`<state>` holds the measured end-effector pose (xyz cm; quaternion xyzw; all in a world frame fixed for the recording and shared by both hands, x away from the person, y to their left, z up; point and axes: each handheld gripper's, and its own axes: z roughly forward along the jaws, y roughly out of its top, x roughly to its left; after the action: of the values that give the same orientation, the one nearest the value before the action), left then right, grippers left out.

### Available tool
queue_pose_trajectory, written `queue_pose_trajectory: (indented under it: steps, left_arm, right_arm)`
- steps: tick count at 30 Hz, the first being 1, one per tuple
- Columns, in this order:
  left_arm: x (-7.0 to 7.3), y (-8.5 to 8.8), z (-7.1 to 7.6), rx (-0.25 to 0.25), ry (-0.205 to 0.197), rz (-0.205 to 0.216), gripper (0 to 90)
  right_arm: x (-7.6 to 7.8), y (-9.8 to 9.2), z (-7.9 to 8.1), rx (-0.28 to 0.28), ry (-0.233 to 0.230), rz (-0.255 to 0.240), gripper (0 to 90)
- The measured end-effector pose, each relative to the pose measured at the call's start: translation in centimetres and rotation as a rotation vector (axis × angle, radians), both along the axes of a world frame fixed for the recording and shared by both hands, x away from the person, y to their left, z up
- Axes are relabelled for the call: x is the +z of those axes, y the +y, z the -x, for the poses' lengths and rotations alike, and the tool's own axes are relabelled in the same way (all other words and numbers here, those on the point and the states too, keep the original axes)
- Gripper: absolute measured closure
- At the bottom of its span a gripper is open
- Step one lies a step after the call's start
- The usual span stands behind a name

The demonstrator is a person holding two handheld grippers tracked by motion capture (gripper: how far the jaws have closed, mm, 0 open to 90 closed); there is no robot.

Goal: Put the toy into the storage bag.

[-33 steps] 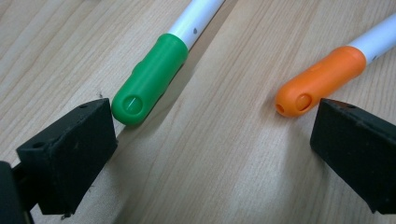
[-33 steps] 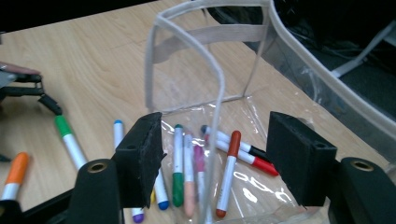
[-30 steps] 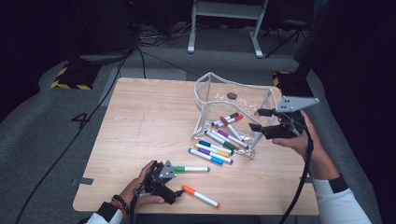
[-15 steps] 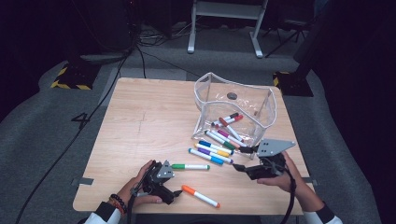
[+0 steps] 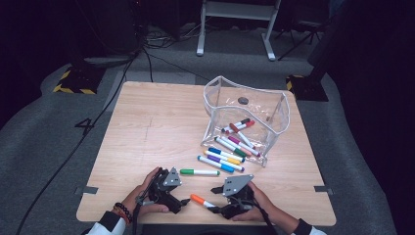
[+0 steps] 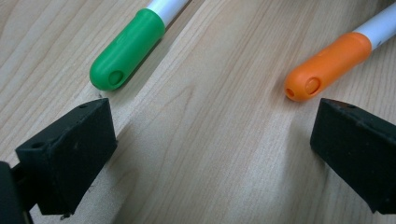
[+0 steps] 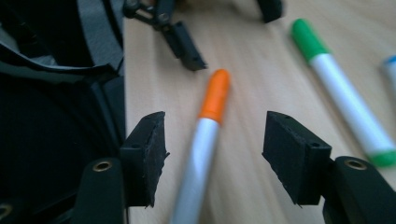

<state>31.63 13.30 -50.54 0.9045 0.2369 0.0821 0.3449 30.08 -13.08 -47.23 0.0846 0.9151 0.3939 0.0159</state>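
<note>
An orange-capped marker (image 5: 200, 200) lies near the table's front edge, with a green-capped marker (image 5: 199, 172) just behind it. My right gripper (image 5: 214, 199) is low on the table and points left. Its jaws are open and have just closed a little. In the right gripper view the orange marker (image 7: 215, 95) runs between the right gripper's (image 7: 212, 135) pads, untouched, and the green marker (image 7: 336, 84) lies to the right. My left gripper (image 5: 182, 190) rests open and faces right. In the left gripper view (image 6: 215, 126) bare wood lies between the jaws, the green cap (image 6: 128, 49) and orange cap (image 6: 327, 65) just beyond them.
A clear plastic pouch (image 5: 215, 88) stands open at the back right, with several markers (image 5: 230, 152) inside and spilling from its mouth. The table's front edge (image 5: 205, 223) is close under both hands. In the right gripper view the left gripper's jaw (image 7: 187, 46) shows beyond the orange cap.
My right gripper has come down from beside the pouch to the table's front, and now straddles the orange marker. The left gripper has stayed put.
</note>
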Motion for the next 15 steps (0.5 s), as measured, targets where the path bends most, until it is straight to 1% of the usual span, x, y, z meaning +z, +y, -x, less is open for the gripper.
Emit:
queue_pose_trajectory:
  steps: [1, 3, 5, 6, 7, 8, 10, 11, 12, 15]
  left_arm:
    - [0.0, 0.0, 0.0, 0.0, -0.001, -0.001, 0.5]
    - [0.0, 0.0, 0.0, 0.0, -0.002, -0.001, 0.5]
    - [0.0, 0.0, 0.0, 0.0, 0.0, 0.0, 0.5]
    - [0.0, 0.0, 0.0, 0.0, 0.0, 0.0, 0.5]
    - [0.0, 0.0, 0.0, 0.0, 0.001, 0.001, 0.5]
    - [0.0, 0.0, 0.0, 0.0, 0.001, 0.001, 0.5]
    - [0.0, 0.0, 0.0, 0.001, 0.002, 0.001, 0.5]
    - [0.0, 0.0, 0.0, 0.001, 0.002, 0.0, 0.5]
    - [0.0, 0.0, 0.0, 0.001, 0.002, 0.0, 0.5]
    - [0.0, 0.0, 0.0, 0.001, 0.002, 0.001, 0.5]
  right_arm:
    - [-0.3, 0.6, 0.0, 0.011, -0.011, 0.01, 39.4]
    - [-0.8, 1.5, 0.0, 0.026, 0.002, 0.015, 40.2]
    - [-1.2, 2.2, -0.2, 0.015, -0.017, 0.032, 41.5]
    - [-1.3, 2.3, -0.4, 0.013, -0.006, 0.03, 42.0]
    - [-1.5, 2.5, -0.6, 0.007, -0.006, 0.028, 42.5]
    - [-1.7, 2.6, -0.8, -0.002, -0.018, 0.036, 43.3]
    - [-2.0, 2.8, -1.2, -0.007, -0.012, 0.044, 44.9]
    - [-2.3, 2.9, -1.2, -0.015, -0.023, 0.052, 46.1]
    - [-2.3, 2.9, -1.2, -0.016, -0.028, 0.047, 46.4]
    - [-2.3, 2.9, -1.4, -0.023, -0.033, 0.043, 53.0]
